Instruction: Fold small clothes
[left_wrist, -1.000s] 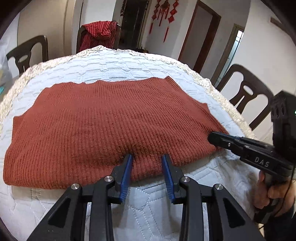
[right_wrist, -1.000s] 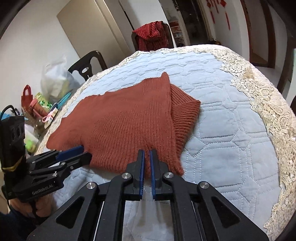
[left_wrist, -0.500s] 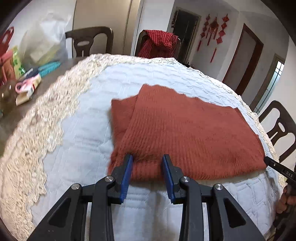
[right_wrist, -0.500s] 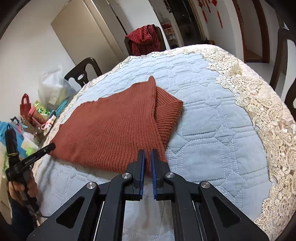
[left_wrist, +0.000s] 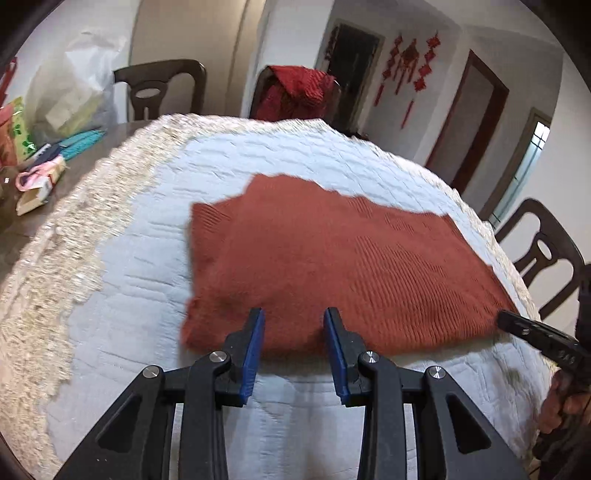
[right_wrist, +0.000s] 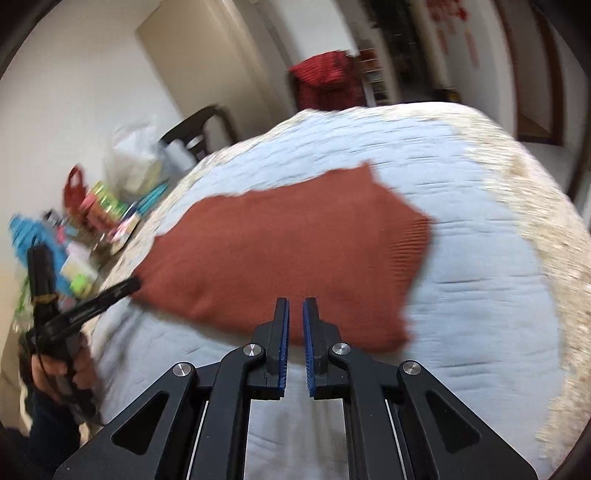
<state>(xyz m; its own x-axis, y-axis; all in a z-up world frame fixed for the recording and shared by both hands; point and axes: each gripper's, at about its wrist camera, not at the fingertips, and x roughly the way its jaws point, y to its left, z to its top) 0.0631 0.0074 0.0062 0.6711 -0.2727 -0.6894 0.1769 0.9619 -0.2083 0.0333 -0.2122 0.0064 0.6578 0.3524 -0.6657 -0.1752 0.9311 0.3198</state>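
**Rust sweater lying folded on quilted table, both grippers at its near edge**

On the round table, a pale blue quilted cover (left_wrist: 140, 258) with a cream lace border (left_wrist: 55, 280) is lying flat, and the rust-red ribbed knit sweater (left_wrist: 332, 266) is resting on it, folded into a rough rectangle with 1 ribbed flap showing beneath the top layer at one end (right_wrist: 413, 251).

Left gripper (left_wrist: 294, 317): its 2 blue-padded fingers are standing wide apart at the near hem of the sweater, tips over the fabric edge, nothing between them. Whether the tips are touching the knit cannot be told.

Right gripper (right_wrist: 296, 306): fingers are sitting nearly closed with only a narrow slit between the pads, tips over the near edge of the sweater. No fabric is showing in the slit.

Each gripper is appearing in the other's view, at opposite ends of the sweater's near edge.

Background: dark wooden chairs are standing around the table, 1 draped with a red checked cloth (left_wrist: 295, 92). A white plastic bag (left_wrist: 70, 96) and small colourful packages (right_wrist: 107, 210) are sitting on the bare tabletop beyond the lace. Both views are motion-blurred.
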